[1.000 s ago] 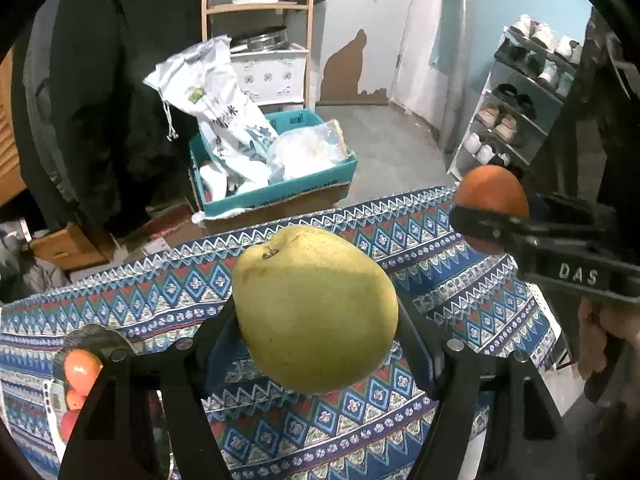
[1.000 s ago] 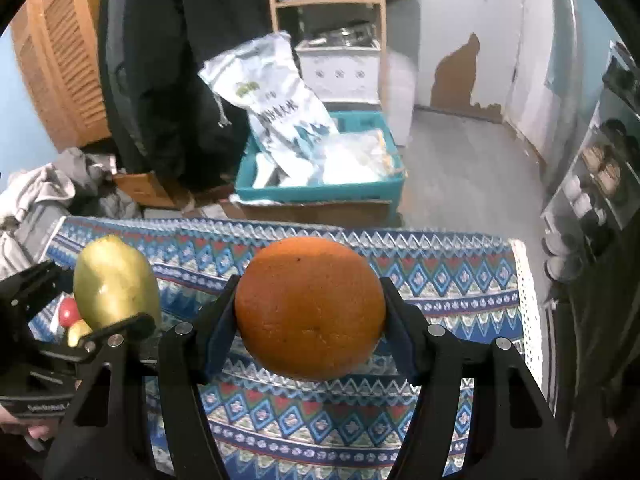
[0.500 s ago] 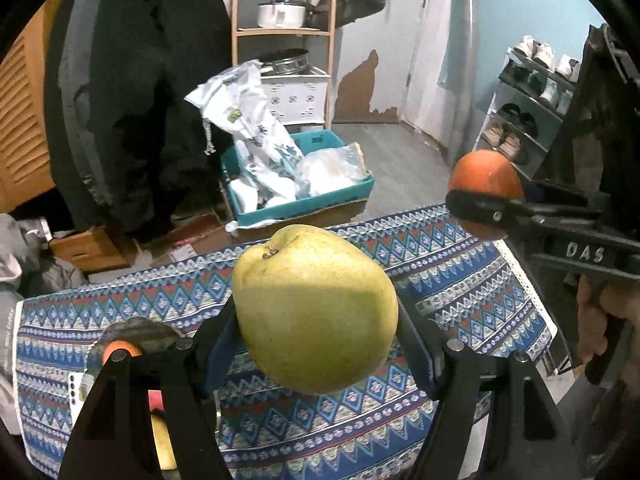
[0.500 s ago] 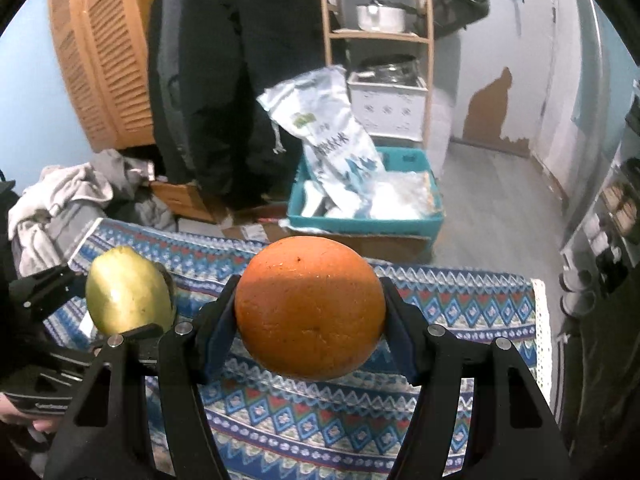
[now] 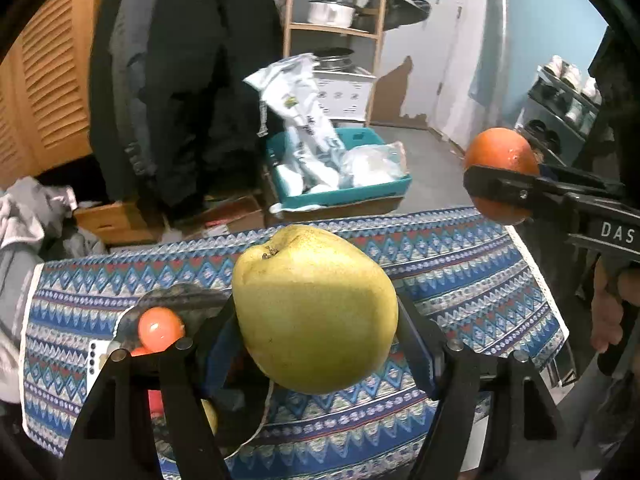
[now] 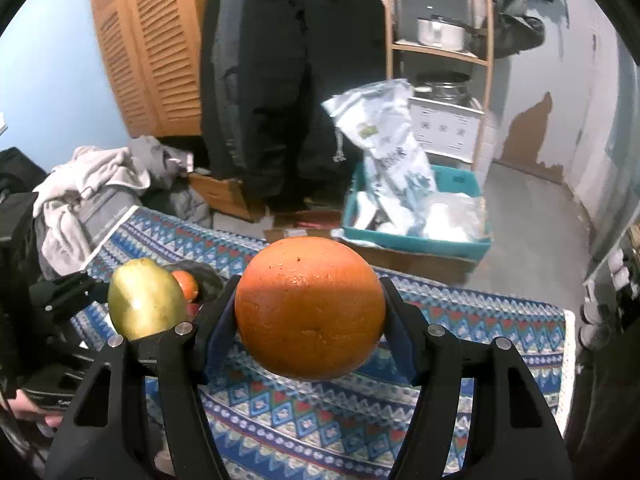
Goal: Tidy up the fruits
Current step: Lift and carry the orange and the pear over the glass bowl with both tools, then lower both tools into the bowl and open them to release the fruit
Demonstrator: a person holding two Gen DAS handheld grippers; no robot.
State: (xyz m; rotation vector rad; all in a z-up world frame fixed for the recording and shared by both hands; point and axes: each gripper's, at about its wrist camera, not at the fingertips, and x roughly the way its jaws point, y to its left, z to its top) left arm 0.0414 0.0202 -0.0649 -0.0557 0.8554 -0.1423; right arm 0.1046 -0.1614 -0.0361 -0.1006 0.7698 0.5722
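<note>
My left tongs (image 5: pixel 316 316) clamp a yellow-green pear (image 5: pixel 314 308); my right tongs (image 6: pixel 308 316) clamp an orange (image 6: pixel 309 308), both held above the patterned cloth (image 5: pixel 460 276). The dark bowl (image 5: pixel 188 298) of small fruit sits below my left tongs. Best lower each fruit gently, one at a time. "DAS" shows on the right tongs' side.

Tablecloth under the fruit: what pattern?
Blue patterned tablecloth: bands of triangles and diamonds with red and white accents; clearest in the right wrist view.
</note>
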